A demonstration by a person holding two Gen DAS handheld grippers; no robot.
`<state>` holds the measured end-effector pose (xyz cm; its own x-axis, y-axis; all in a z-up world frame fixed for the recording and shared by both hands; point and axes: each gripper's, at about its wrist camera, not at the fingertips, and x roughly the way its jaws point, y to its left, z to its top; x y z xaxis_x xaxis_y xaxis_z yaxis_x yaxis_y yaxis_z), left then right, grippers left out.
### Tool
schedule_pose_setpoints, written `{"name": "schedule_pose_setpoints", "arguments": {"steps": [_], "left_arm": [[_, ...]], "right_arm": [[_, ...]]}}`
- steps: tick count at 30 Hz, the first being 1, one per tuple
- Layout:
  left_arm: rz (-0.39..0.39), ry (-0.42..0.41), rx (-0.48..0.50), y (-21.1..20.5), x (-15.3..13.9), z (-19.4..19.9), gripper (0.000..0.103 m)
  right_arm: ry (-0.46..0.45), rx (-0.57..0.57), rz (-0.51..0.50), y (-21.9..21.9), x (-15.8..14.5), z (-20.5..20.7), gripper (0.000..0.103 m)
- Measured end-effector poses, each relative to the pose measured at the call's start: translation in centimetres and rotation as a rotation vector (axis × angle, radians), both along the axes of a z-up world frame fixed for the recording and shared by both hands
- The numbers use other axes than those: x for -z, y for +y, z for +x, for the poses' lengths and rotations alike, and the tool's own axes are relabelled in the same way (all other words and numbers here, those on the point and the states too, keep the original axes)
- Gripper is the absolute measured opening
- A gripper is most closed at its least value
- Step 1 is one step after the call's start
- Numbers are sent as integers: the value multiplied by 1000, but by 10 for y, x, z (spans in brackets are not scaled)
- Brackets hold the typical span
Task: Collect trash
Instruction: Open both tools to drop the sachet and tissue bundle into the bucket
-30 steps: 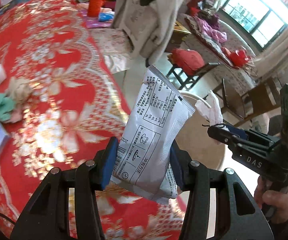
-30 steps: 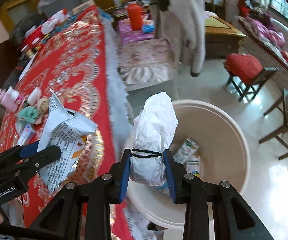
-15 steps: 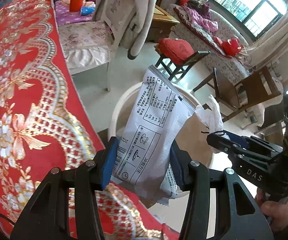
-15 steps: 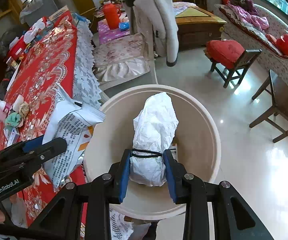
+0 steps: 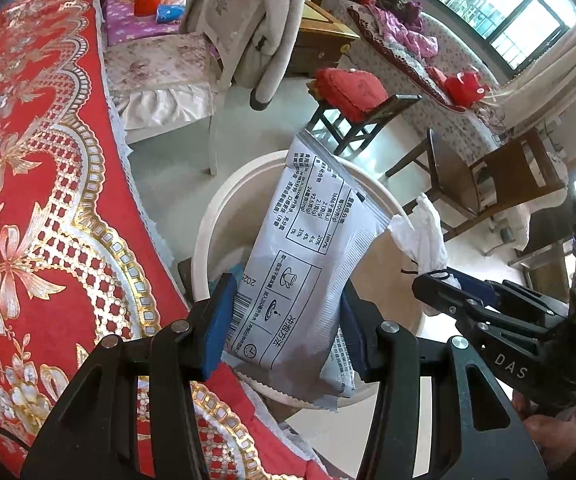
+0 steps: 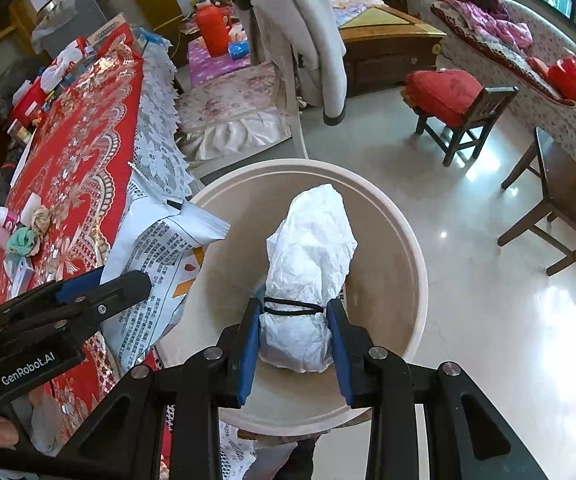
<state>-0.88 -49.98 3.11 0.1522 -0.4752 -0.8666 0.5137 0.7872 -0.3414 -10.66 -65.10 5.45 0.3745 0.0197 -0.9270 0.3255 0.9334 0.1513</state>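
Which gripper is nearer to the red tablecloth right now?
Left. The left gripper, holding the printed packet, sits at the red tablecloth's edge; the right gripper with the white bundle is over the bin.

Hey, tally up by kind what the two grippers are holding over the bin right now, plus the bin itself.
Printed foil packet, in the left gripper: 1
Crumpled white paper bundle tied with a black band, in the right gripper: 1
Round beige bin: 1
Total: 3
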Motion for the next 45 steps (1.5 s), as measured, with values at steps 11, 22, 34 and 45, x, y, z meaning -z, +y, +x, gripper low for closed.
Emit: {"name": "schedule_pose_setpoints", "arguments": {"steps": [11,22,34,45], "left_arm": [[4,6,-6,-7,3,-2,48],[3,12,-4,-8,4,-5,48],[-19,34,-14,-3,7,-5,50],[-50,55,-18,1,7,-7,58]], "right_arm": [[11,-1,5,-2,4,2,31],[21,9,13,-4,8,1,31],[28,23,13,-7,9,2,31],[54,44,8,-9,13,1,49]]}}
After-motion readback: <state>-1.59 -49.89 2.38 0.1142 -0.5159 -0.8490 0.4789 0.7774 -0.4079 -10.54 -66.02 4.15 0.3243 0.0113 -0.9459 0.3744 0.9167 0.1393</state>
